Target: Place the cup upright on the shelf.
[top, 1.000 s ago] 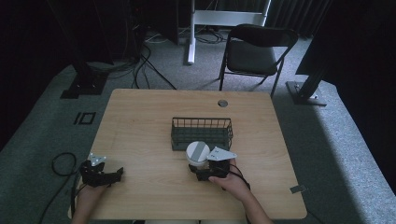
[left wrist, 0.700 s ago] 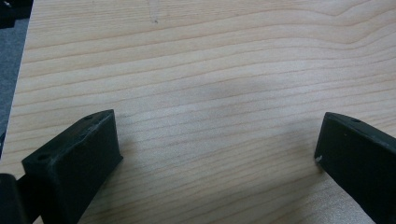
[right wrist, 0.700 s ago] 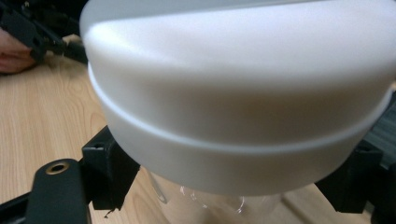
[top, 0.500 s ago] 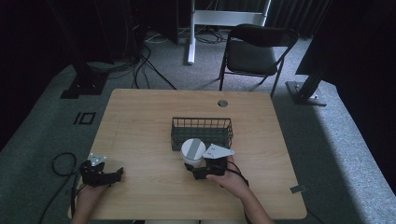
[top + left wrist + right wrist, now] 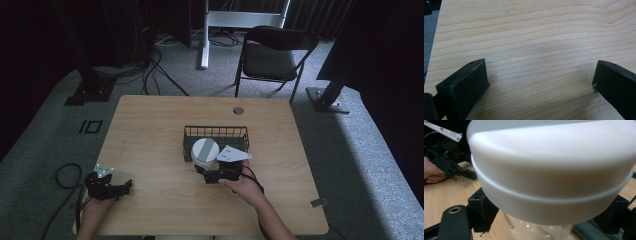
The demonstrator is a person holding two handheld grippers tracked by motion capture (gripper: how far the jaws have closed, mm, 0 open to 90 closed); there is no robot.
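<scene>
High view: right claw (image 5: 212,172) grips a white-lidded jar (image 5: 205,151), upright, at the near wall of the wire basket (image 5: 216,132); basket lies straight ahead of it, so right hand is nearer. Left claw (image 5: 107,187) sits well apart at surface (image 5: 150,125) edge.

Left gripper view: jaws spread wide, nothing between, bare surface.

Right gripper view: jaws clamp the clear jar body under the lid (image 5: 551,172), axis vertical.

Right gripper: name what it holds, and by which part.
The right gripper holds a clear jar with a wide white lid, jaws on the clear body just under the lid.
</scene>
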